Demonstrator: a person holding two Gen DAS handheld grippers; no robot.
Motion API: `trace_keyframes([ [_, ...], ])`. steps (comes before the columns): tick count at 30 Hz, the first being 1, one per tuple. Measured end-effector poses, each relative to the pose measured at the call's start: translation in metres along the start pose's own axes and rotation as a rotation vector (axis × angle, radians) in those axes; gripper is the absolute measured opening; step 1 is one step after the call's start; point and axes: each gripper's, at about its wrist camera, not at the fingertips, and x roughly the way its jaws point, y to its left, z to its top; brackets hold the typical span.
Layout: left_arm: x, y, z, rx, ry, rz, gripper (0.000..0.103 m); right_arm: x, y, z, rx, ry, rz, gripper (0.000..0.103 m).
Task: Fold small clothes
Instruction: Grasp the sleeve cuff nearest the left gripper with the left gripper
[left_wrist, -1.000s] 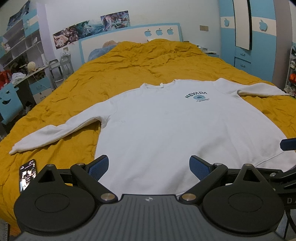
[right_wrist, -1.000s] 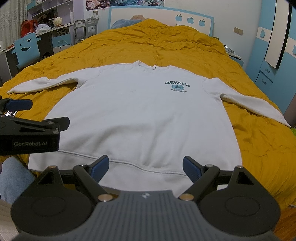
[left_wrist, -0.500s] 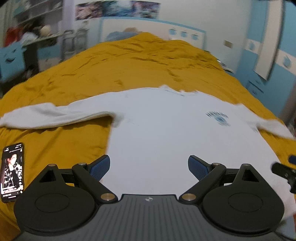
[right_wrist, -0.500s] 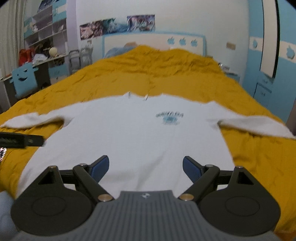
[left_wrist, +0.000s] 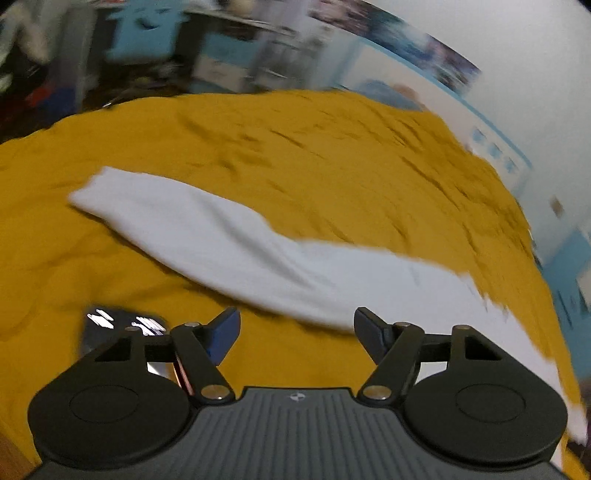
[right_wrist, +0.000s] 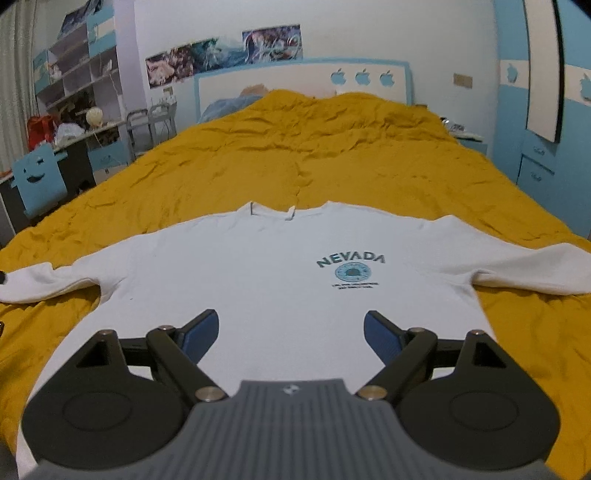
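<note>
Because the white long-sleeved cotton sweatshirt (right_wrist: 273, 295) lies flat, chest print up, on the mustard-yellow bed (right_wrist: 332, 155), I aim my closing, empty left gripper (left_wrist: 295, 330) at its sleeve (left_wrist: 207, 240) while my right gripper (right_wrist: 290, 334) hovers open over the hem.

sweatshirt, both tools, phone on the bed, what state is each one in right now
sweatshirt: spread flat, front up, not yet folded
left sleeve: stretched out straight on the bedspread
right sleeve: stretched out to the side
left tool: jaws closing, nothing between them
right tool: open, empty, over the sweatshirt's lower part
phone: screen lit, lying beside the left tool
</note>
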Motion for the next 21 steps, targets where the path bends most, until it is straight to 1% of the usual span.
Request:
trace_keyframes([
  [2,0.004,0.028,0.017,-0.082,-0.028,0.036,0.082,0.014,0.005,0.008,-0.008,0.010,0.003,0.076],
  [4,0.010,0.058,0.031,-0.179,-0.056,0.087,0.082,0.027,0.011,0.014,-0.011,0.029,0.001,0.067],
  [5,0.014,0.074,0.037,-0.235,-0.066,0.119,0.082,0.032,0.014,0.017,-0.012,0.034,0.002,0.065],
  [6,0.018,0.088,0.042,-0.274,-0.072,0.136,0.082,0.038,0.017,0.019,-0.015,0.041,0.002,0.059],
  [7,0.022,0.100,0.044,-0.309,-0.071,0.149,0.082,0.043,0.020,0.020,-0.020,0.048,0.001,0.057],
  [9,0.034,0.118,0.047,-0.366,-0.066,0.162,0.082,0.052,0.024,0.022,-0.030,0.060,0.003,0.056],
  [10,0.040,0.126,0.048,-0.401,-0.062,0.166,0.077,0.056,0.026,0.023,-0.035,0.067,0.003,0.055],
  [11,0.043,0.131,0.049,-0.423,-0.068,0.160,0.074,0.059,0.028,0.024,-0.039,0.074,0.003,0.055],
  [12,0.046,0.136,0.050,-0.436,-0.087,0.150,0.069,0.062,0.029,0.025,-0.041,0.081,0.007,0.055],
  [14,0.050,0.141,0.051,-0.445,-0.112,0.142,0.045,0.066,0.032,0.027,-0.047,0.091,0.004,0.055],
  [15,0.052,0.141,0.053,-0.445,-0.114,0.142,0.038,0.067,0.034,0.027,-0.053,0.095,0.002,0.055],
  [16,0.053,0.142,0.054,-0.439,-0.115,0.141,0.024,0.069,0.035,0.028,-0.060,0.099,0.000,0.055],
  [17,0.054,0.142,0.055,-0.428,-0.120,0.140,0.014,0.067,0.035,0.026,-0.065,0.100,-0.001,0.055],
  [19,0.051,0.133,0.059,-0.380,-0.142,0.138,0.010,0.068,0.036,0.026,-0.070,0.104,-0.003,0.055],
  [21,0.045,0.117,0.067,-0.296,-0.177,0.130,0.010,0.066,0.035,0.025,-0.073,0.104,-0.002,0.053],
])
